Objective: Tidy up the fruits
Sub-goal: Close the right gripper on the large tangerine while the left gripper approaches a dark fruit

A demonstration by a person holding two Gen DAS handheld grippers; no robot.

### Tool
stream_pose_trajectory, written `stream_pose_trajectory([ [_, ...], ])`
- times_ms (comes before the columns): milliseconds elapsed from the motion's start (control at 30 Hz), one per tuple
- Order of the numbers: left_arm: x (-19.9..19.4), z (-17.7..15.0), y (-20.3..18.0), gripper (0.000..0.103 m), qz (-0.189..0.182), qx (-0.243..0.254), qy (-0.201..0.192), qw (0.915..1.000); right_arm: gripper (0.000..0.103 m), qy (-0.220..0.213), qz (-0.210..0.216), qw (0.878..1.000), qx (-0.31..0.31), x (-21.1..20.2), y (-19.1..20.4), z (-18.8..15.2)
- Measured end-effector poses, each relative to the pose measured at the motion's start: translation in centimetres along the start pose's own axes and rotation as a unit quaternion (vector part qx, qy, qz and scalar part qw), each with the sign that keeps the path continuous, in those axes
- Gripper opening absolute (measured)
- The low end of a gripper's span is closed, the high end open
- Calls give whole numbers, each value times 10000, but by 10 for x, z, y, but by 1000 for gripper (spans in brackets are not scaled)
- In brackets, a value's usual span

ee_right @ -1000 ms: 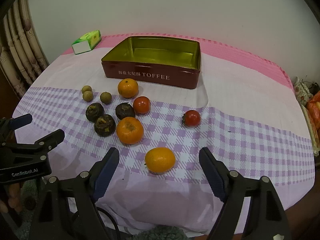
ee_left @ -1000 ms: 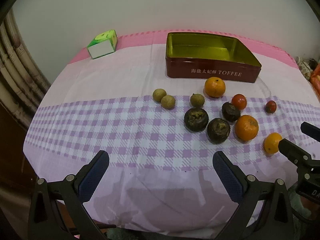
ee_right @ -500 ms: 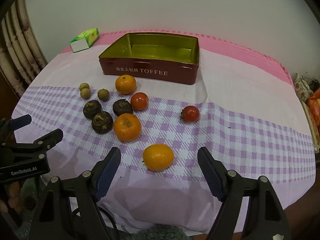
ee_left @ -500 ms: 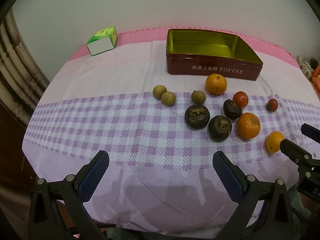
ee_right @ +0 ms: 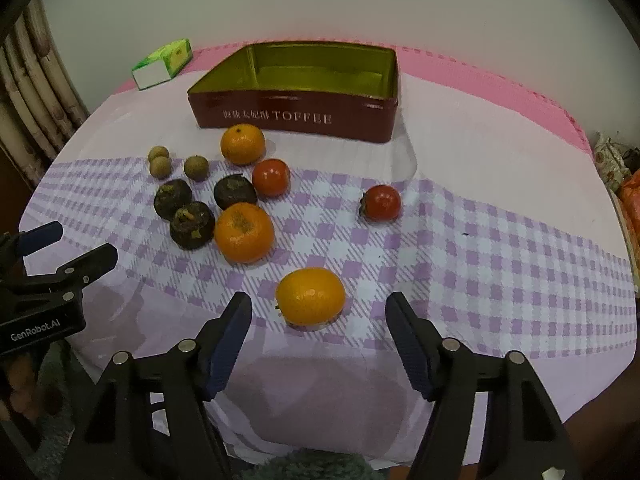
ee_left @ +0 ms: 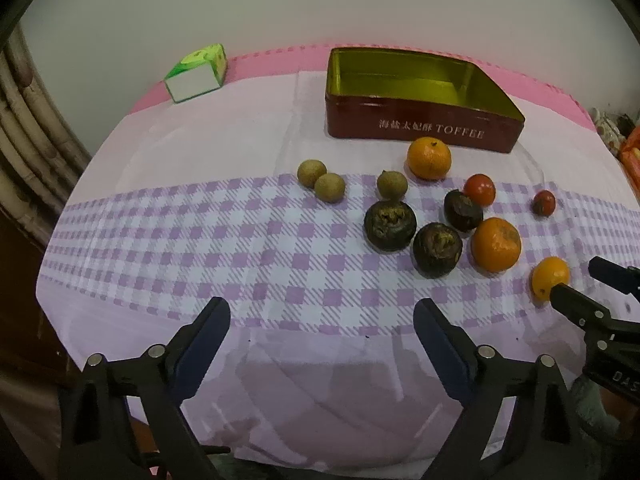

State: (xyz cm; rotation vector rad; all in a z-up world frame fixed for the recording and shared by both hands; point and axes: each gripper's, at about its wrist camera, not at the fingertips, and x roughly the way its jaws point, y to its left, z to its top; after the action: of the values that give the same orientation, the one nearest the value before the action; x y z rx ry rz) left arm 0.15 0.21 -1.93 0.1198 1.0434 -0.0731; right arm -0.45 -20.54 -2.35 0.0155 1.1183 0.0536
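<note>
- Fruits lay loose on the checked tablecloth (ee_left: 200,240), in front of the red toffee tin (ee_right: 296,116), which stood open with nothing showing inside.
- Your right gripper (ee_right: 318,320) hung over the near edge of the cloth, its jaws closing but apart, nothing pressed between them; the nearest orange (ee_right: 310,296) sat just beyond the tips.
- Your left gripper (ee_left: 322,322) had its jaws wide and closing, over bare cloth, well apart from any fruit.
- Three dark mangosteens (ee_left: 390,226) clustered beside a larger orange (ee_left: 496,244); three longans (ee_left: 312,174) lay to their left.
- Two red fruits (ee_right: 380,202) sat apart from each other, and a green box (ee_left: 196,74) stood at the far left.
</note>
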Motion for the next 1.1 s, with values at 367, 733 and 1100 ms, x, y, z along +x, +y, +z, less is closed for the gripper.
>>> stream_pose_trajectory([
  [367,24,5,3,71,-195,-87,358,9991,54,392,143,9990,158,22,-8,1],
  [733,37,14,-3,66,-233,56,445,9987,39,452,259,9986,23,34,1,10],
  [1100,49,29,-10,63,-370,215,405,9983,39,426,171,9987,198,38,-18,19],
])
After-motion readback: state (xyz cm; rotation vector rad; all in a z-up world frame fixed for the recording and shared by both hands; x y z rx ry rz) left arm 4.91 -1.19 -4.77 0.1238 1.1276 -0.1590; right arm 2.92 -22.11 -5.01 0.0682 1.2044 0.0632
